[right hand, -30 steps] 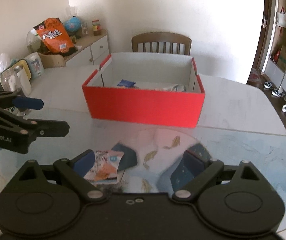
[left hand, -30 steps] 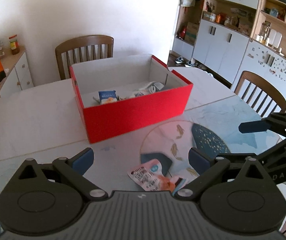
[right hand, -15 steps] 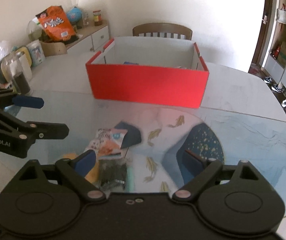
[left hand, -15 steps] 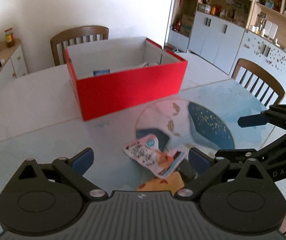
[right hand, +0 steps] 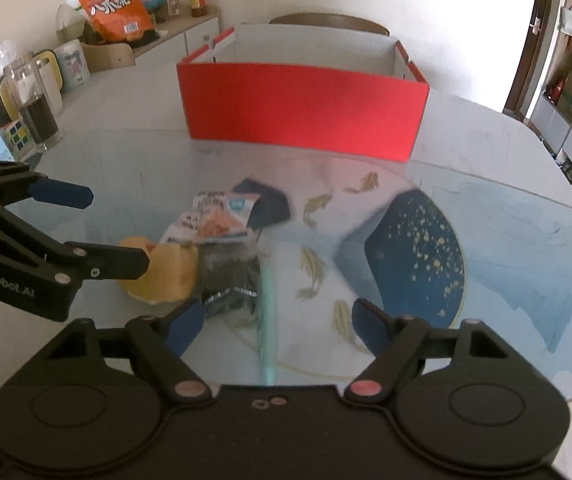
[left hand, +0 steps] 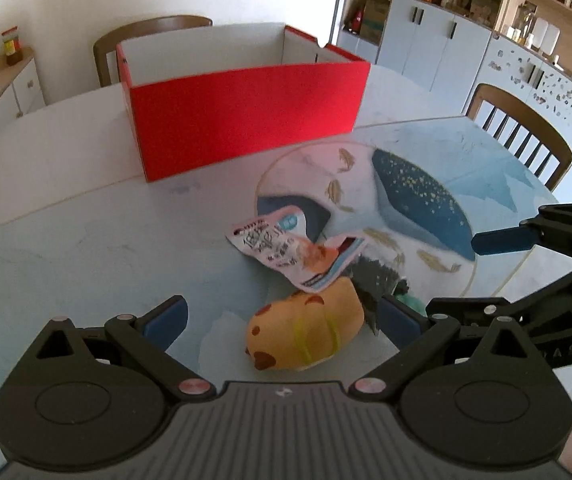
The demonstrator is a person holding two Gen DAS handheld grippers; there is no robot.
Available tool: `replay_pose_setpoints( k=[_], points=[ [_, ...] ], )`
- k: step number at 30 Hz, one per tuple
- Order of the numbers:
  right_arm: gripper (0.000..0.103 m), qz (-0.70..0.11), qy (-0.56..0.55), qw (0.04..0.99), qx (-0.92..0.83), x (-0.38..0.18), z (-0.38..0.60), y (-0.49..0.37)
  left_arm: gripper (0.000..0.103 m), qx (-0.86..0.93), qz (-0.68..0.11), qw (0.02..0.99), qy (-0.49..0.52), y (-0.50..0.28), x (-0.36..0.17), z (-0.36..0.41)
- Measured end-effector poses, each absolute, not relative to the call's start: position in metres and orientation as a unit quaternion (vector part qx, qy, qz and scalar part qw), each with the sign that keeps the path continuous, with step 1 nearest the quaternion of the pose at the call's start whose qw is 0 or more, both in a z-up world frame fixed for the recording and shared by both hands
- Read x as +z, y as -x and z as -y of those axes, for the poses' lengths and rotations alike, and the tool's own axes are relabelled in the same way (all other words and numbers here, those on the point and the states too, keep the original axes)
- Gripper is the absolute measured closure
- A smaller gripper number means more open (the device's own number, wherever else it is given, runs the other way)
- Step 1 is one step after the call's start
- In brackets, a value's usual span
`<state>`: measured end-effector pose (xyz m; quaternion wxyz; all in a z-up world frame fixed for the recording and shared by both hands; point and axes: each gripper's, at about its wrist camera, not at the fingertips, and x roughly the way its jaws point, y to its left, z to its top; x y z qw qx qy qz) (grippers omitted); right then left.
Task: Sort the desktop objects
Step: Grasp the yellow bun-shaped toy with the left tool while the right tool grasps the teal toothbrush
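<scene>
Both grippers hang over the table with nothing between their pads. Left gripper is spread wide, its blue pads to either side of an orange plush toy without touching it. Right gripper has just been narrowing yet is still released; a dark foil packet and a thin green stick lie between its fingers, unpressed.

A pink snack packet rests on the toy's far edge and partly over the foil packet. Beyond the pile stands the red box, well apart from it.

The left view shows the toy's brown patches and yellow stripes and a cabinet wall behind a chair; the foil packet there is only a dark scrap. The right view shows the green stick, a glass jar on the table, and an orange bag on a sideboard. Neither view looks into the box.
</scene>
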<state>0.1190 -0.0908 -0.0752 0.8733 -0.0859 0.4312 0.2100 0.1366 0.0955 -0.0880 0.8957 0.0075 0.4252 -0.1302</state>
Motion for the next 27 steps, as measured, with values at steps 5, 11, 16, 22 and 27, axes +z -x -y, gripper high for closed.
replay_pose_setpoints(
  k=[5,11,16,22,27],
  points=[
    [0.024,-0.438,0.092,0.869,0.210,-0.086,0.090,-0.115,0.002,-0.116,-0.432,0.894,0.004,-0.138,-0.097,-0.092],
    [0.026,-0.447,0.089,0.866,0.208,-0.098,0.087,-0.115,0.002,-0.100,-0.439,0.893,0.013,-0.141,-0.107,-0.089],
    [0.033,-0.450,0.094,0.864,0.207,-0.106,0.084,-0.117,0.002,-0.087,-0.435,0.896,0.019,-0.145,-0.109,-0.086],
    [0.047,-0.450,0.107,0.863,0.206,-0.112,0.079,-0.120,0.002,-0.082,-0.436,0.896,0.025,-0.146,-0.113,-0.082],
    [0.050,-0.449,0.103,0.864,0.205,-0.117,0.080,-0.123,0.002,-0.083,-0.447,0.890,0.025,-0.148,-0.121,-0.081]
  ],
)
